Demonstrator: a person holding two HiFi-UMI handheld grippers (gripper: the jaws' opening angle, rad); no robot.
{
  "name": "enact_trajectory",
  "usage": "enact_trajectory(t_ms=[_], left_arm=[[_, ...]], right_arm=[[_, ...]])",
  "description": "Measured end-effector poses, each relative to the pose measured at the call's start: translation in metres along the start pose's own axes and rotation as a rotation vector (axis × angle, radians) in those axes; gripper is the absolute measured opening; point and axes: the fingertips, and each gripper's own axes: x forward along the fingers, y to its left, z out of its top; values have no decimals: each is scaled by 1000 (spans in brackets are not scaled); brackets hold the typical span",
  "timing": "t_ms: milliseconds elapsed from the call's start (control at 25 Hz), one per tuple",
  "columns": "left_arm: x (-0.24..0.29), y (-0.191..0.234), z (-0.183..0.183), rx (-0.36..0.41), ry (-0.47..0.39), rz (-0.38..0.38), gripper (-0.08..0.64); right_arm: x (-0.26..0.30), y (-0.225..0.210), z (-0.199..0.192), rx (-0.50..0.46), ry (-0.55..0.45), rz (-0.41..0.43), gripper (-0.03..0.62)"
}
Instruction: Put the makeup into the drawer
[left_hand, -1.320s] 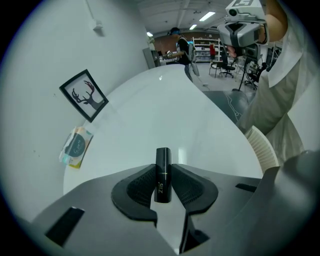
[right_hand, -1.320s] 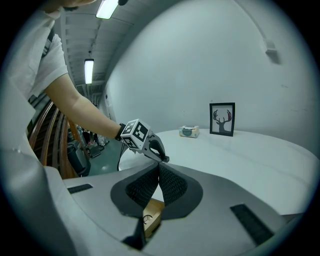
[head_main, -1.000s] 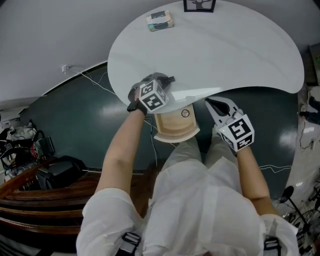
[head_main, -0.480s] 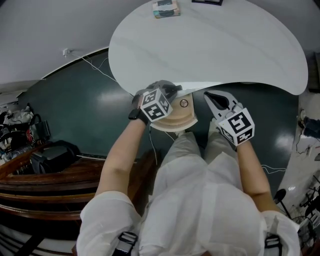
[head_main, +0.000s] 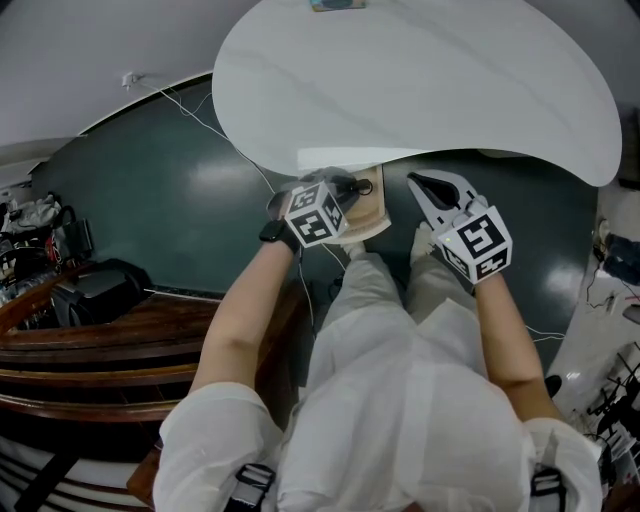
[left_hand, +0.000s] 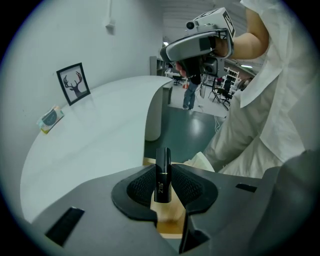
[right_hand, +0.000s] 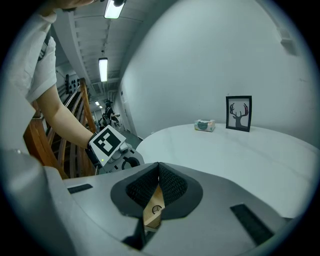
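The left gripper (left_hand: 163, 186) clamps the makeup tube (left_hand: 162, 167) above the open drawer (head_main: 372, 212); it probably needs lowering and releasing next. The right gripper (right_hand: 158, 181), at its three o'clock, is closed and empty.

looks like a robotics / data-capture lab with a mock home corner, not a real home. it's a big open hall: strip lights (right_hand: 103, 69) on a high bare ceiling, stands and rigs (left_hand: 220, 82) at the back, a person (left_hand: 189, 95) back there too. loose cables (head_main: 215, 138) run over the dark green floor (head_main: 140, 210), and black gear (head_main: 100, 295) is piled by wooden steps (head_main: 90, 360). the staged bit is a white round surface (head_main: 450, 90) against a plain curved white wall (right_hand: 210, 55), with a framed deer picture (right_hand: 238, 113) and a tissue pack (right_hand: 204, 125).
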Motion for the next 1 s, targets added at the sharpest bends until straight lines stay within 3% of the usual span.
enact_trajectory(t_ms=[440, 840, 1000], left_arm=[[63, -25, -47, -96, 77, -84, 104], [125, -10, -89, -135, 95, -11, 104], [146, -14, -107, -128, 134, -84, 104]], right_arm=[[4, 6, -28, -1, 38, 29, 9], [18, 11, -48, 1, 54, 48, 9], [31, 13, -57, 19, 59, 43, 9]])
